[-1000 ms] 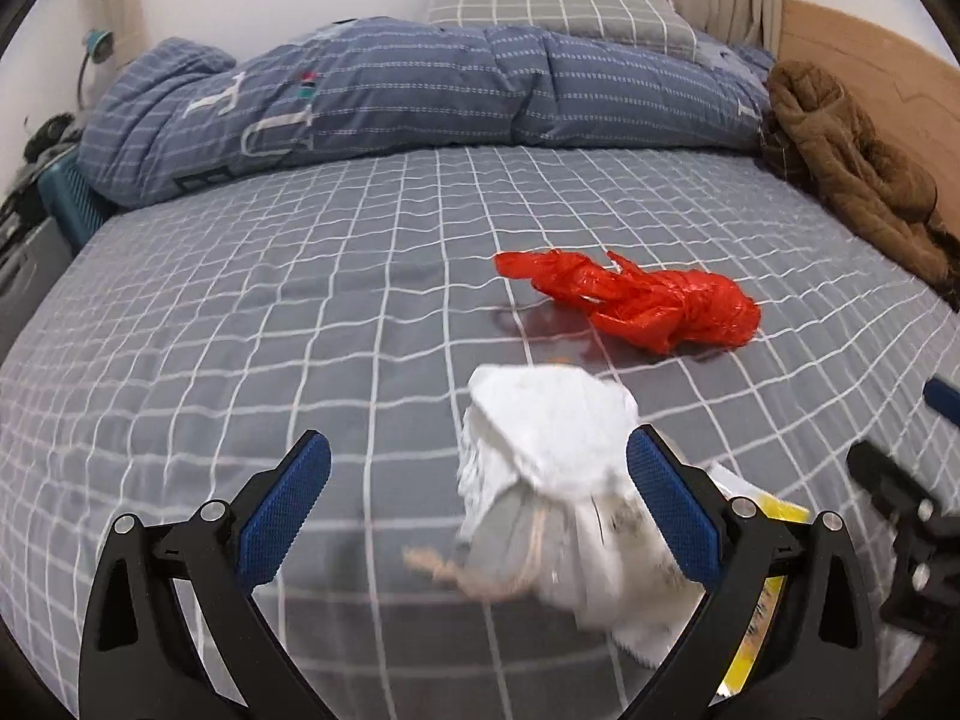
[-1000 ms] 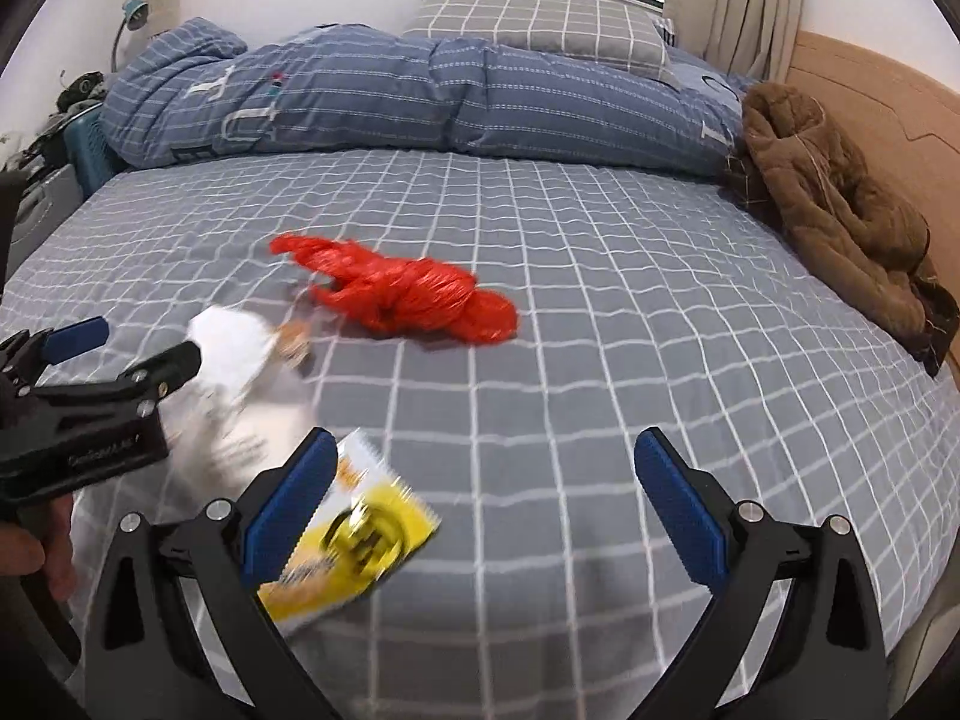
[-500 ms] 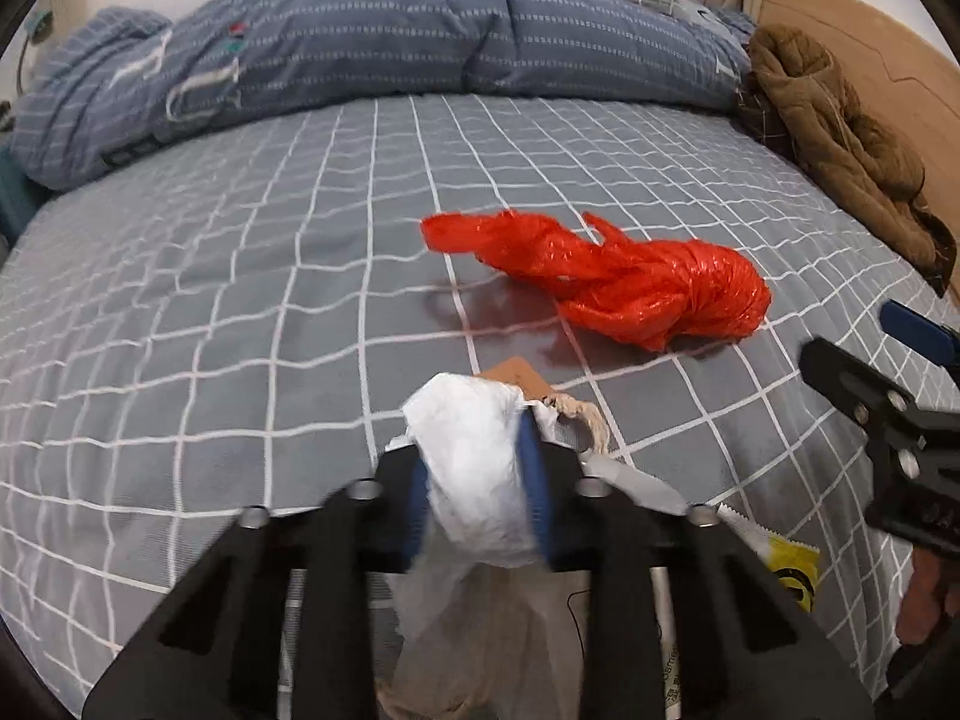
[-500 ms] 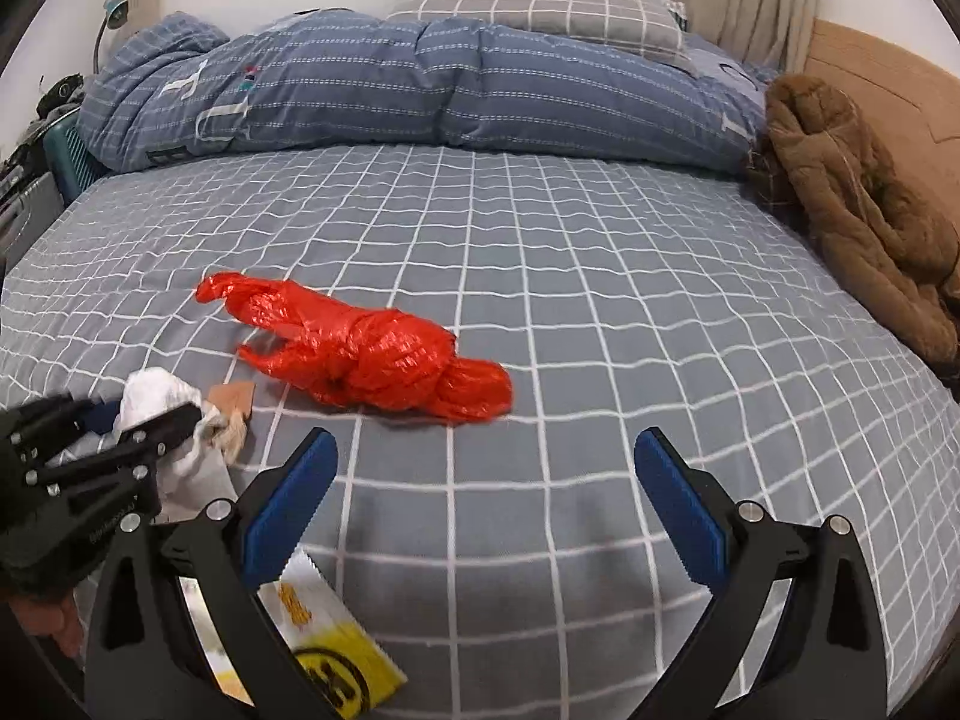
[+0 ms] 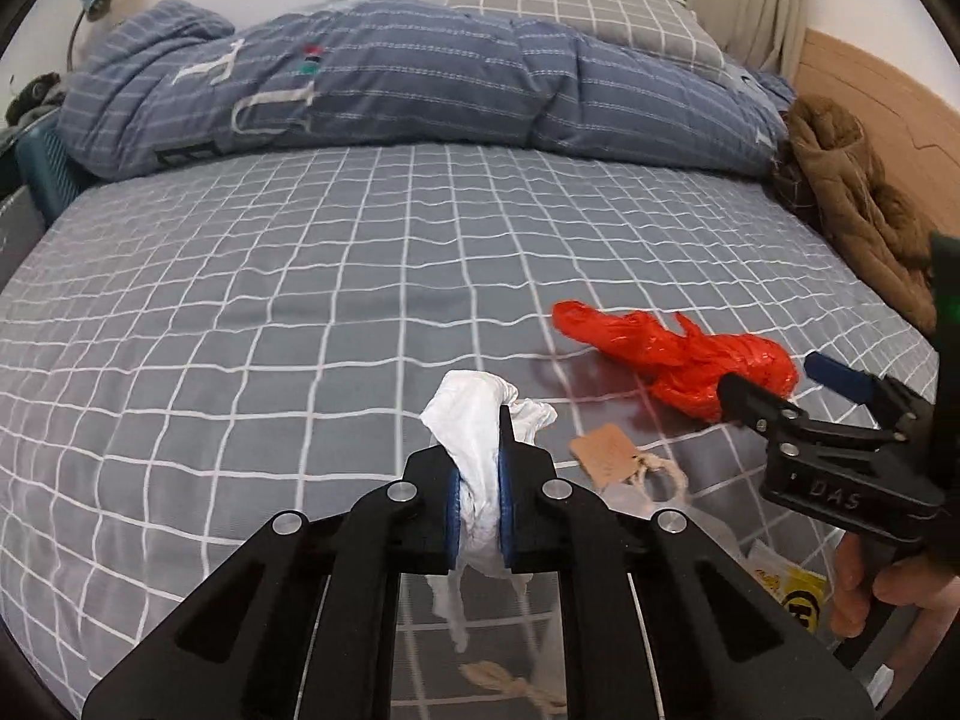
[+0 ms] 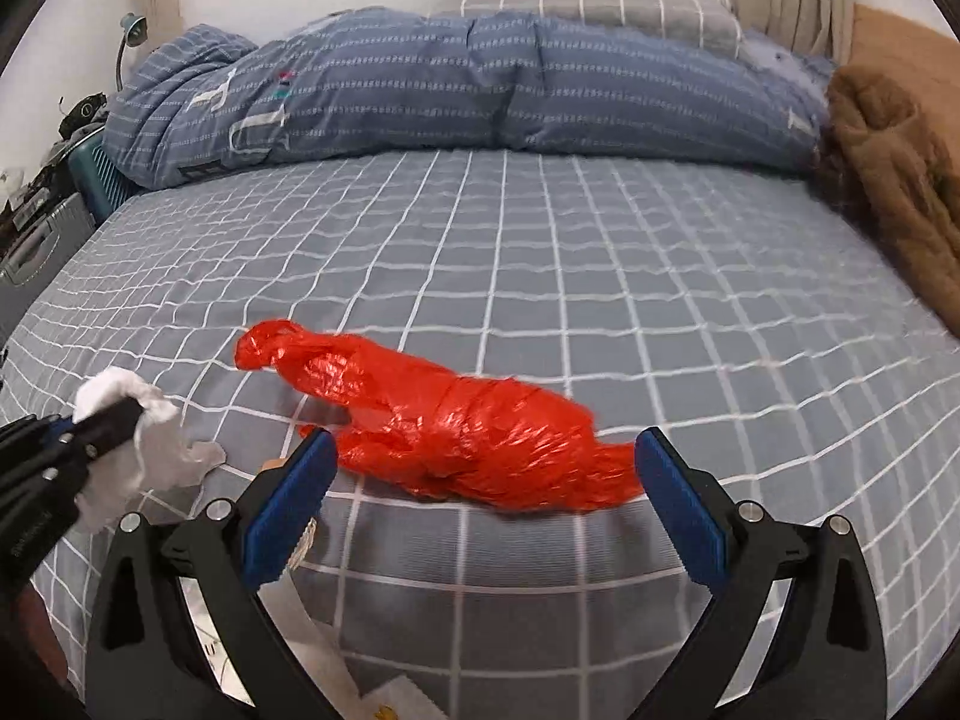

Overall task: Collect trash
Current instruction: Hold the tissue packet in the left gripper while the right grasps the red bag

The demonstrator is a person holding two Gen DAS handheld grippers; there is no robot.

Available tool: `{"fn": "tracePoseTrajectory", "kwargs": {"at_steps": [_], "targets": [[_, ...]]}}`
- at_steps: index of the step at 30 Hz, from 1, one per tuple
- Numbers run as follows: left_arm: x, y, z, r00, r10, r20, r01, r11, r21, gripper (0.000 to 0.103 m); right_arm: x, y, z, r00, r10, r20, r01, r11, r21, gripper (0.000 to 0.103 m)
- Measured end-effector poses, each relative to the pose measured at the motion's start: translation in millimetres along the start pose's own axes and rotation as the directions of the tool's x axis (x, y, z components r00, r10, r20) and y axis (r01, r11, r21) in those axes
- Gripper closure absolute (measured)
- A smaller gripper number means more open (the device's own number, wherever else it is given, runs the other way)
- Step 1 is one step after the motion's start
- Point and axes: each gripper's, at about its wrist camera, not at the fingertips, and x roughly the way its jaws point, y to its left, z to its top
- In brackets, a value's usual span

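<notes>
My left gripper [image 5: 480, 480] is shut on a crumpled white tissue [image 5: 468, 414], whose ends hang out above and below the pads. The same tissue [image 6: 156, 444] shows at the left edge of the right wrist view. A crumpled red plastic bag [image 6: 456, 426] lies on the grey checked bedsheet [image 6: 600, 300]. My right gripper [image 6: 483, 498] straddles it, its jaws closing, and the pads are not pressing on it. In the left wrist view the right gripper [image 5: 774, 375] sits at the near end of the red bag [image 5: 678, 354].
A brown paper tag on a string [image 5: 603, 450] and a yellow wrapper [image 5: 792, 594] lie near the bed's front edge. A folded blue duvet [image 5: 384, 90] and a pillow [image 5: 570, 0] fill the far side. A brown coat [image 5: 852, 198] lies against the wooden headboard [image 5: 888, 96].
My left gripper went from wide open to shut on the white tissue and drew left with it. The right gripper came forward until the red bag lay between its fingers.
</notes>
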Motion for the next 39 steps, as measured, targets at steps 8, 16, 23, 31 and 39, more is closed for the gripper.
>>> {"fn": "tracePoseTrajectory", "kwargs": {"at_steps": [8,16,23,31,39], "targets": [[9,7,-5,1.0,0.019,-0.016,-0.019,1.0,0.001,0.094,19,2,-9,0.998,-0.006,-0.058,0.004,1.0,-0.019,0.056],[9,1,-8,0.999,0.03,-0.018,-0.029,0.999,0.017,0.094,16,3,-12,0.998,-0.002,-0.06,0.001,1.0,-0.025,0.082],[1,-3,-10,0.999,0.045,0.002,-0.045,0.998,0.036,0.094,0,1,-8,1.0,-0.02,-0.023,0.02,1.0,-0.012,0.082],[-16,-2,-14,0.999,0.05,0.014,-0.051,0.998,0.028,0.094,-24,5,-8,0.999,-0.04,-0.003,0.04,0.999,-0.01,0.082],[-35,3,-22,0.999,0.048,0.017,-0.049,0.999,0.018,0.094,-60,15,-8,0.998,-0.053,0.038,0.054,0.998,-0.014,0.082]]}}
